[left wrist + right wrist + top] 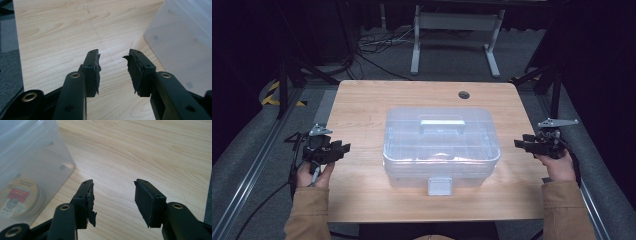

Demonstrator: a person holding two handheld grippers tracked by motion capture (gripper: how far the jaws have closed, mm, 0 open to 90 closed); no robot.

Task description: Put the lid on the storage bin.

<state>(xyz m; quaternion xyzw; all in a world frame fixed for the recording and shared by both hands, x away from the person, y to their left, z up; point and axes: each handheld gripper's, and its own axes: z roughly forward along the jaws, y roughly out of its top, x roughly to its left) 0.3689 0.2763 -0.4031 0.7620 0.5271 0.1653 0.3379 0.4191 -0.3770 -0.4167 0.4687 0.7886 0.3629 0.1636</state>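
Wooden table (362,105), bearing at its centre a translucent plastic storage box (441,145), the landmark for all that follows. The box sits with lid on; a recessed handle (442,124) lies along the top of the lid, and a pale latch (439,186) hangs at the middle of the wall nearest the person, apparently fastened. The box probably stands square to the person so that both hands can approach it evenly. Left of the box, at the table's edge, the left gripper (343,148) points toward the box's side; its jaws stand well apart with nothing between them, only bare wood beneath in the left gripper view (113,72). Right of the box, likewise at the edge, the right gripper (518,143) mirrors it, jaws parted and empty (113,200). Neither touches the box. Contents: through the wall, in the right gripper view, a round flat tin (18,198) with a red and yellow label rests on the box floor; other contents cannot be made out.
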